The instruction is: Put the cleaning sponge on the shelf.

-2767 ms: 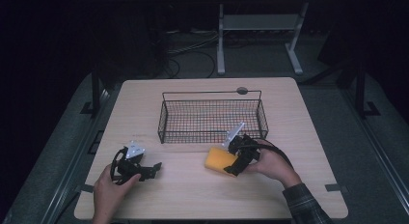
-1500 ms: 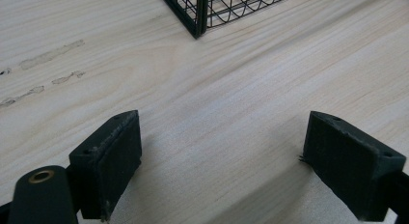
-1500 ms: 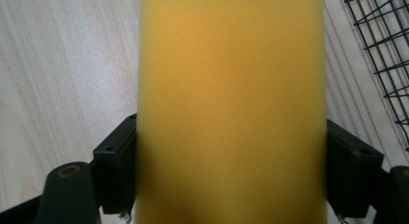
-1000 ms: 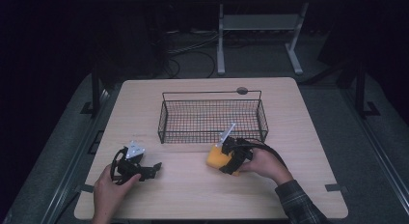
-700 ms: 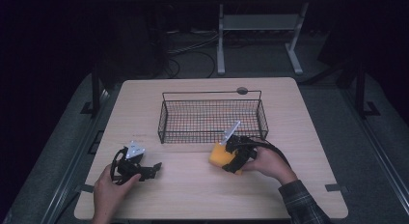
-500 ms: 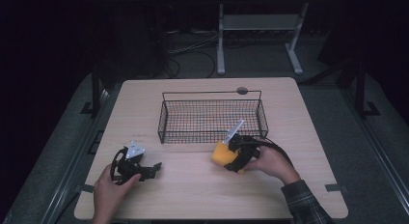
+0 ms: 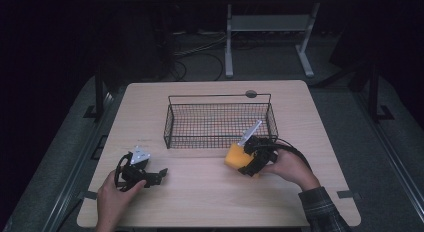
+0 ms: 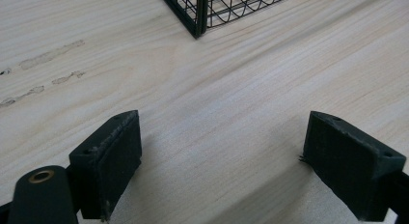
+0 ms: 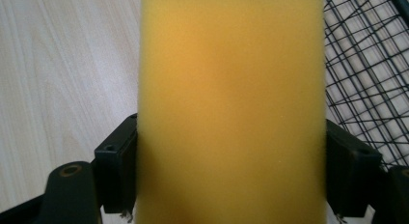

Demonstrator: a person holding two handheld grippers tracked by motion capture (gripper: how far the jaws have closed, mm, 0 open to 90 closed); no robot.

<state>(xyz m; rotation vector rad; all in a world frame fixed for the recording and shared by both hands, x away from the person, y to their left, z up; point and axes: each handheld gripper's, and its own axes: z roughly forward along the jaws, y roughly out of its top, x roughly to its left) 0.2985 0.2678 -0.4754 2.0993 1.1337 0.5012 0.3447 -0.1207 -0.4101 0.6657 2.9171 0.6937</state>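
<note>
Looks like the right gripper [image 7: 248,161] has its jaws clamped on the yellow foam sponge block [image 7: 235,156] just outside the black wire basket's [image 7: 220,99] front right corner, not dropped in yet, while the left gripper [image 7: 150,176] sits near the tabletop's [image 7: 200,202] front left corner, jaws apart.

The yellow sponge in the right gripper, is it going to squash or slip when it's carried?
The sponge looks like soft foam, so it probably squashes under the right gripper. Its matt, porous face suggests little slipping. It is likely light for its size.
</note>
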